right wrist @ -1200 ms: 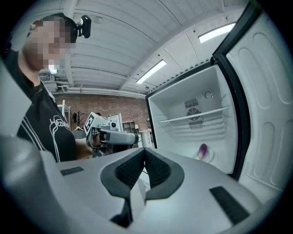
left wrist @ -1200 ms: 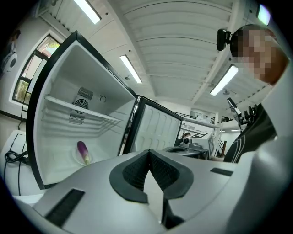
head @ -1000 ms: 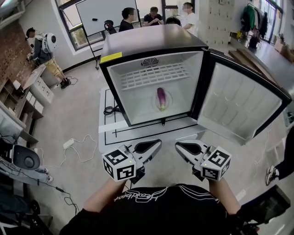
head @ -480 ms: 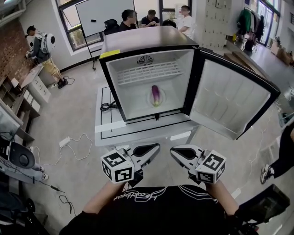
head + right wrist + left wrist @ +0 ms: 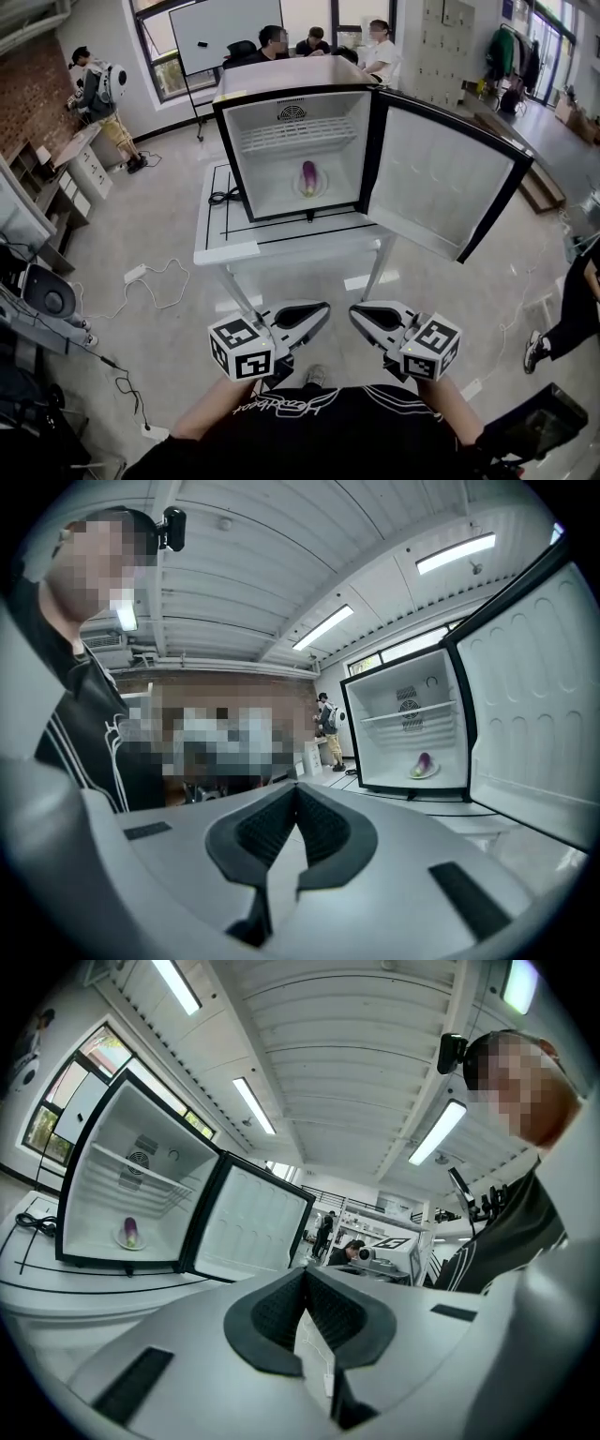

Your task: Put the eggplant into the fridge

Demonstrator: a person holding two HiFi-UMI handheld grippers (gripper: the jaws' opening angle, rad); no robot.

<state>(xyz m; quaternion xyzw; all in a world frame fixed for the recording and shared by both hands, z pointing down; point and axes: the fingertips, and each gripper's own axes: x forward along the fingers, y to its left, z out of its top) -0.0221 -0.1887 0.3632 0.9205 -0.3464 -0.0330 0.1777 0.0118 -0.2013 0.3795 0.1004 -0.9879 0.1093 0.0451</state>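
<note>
The eggplant [image 5: 307, 176] already sits where the task wants it: on a small pale plate [image 5: 414, 773] at the bottom of the fridge [image 5: 281, 77], below the white wire shelf [image 5: 298, 133]. It is short, glossy and purple with a greenish end. I judge the plate is there to stop that rounded body rolling on the slick white liner.

The fridge is a compact box with a dark frame and a grey top, standing on a white tabletop [image 5: 225, 246] ruled with black lines. Its door [image 5: 441, 183] hangs wide to the right, its smooth moulded inner panel facing me.

I have both tools low and roughly level near the chest, well apart from the tabletop, with bare room floor under them. The left gripper [image 5: 322, 310] has its dark ribbed pads pressed together with nothing between them. The right gripper [image 5: 357, 314] looks the same, closed and empty. That suits the moment — there is nothing to carry, and closed jaws make a compact, blunt tip.

By my reading the placing is done, and only the door might remain. Closing it would mean coming in on its outer side and pushing with a closed tip. That panel looks hard and smooth, so the tip could skid. A hard shove might also shift the fridge on the tabletop.
</note>
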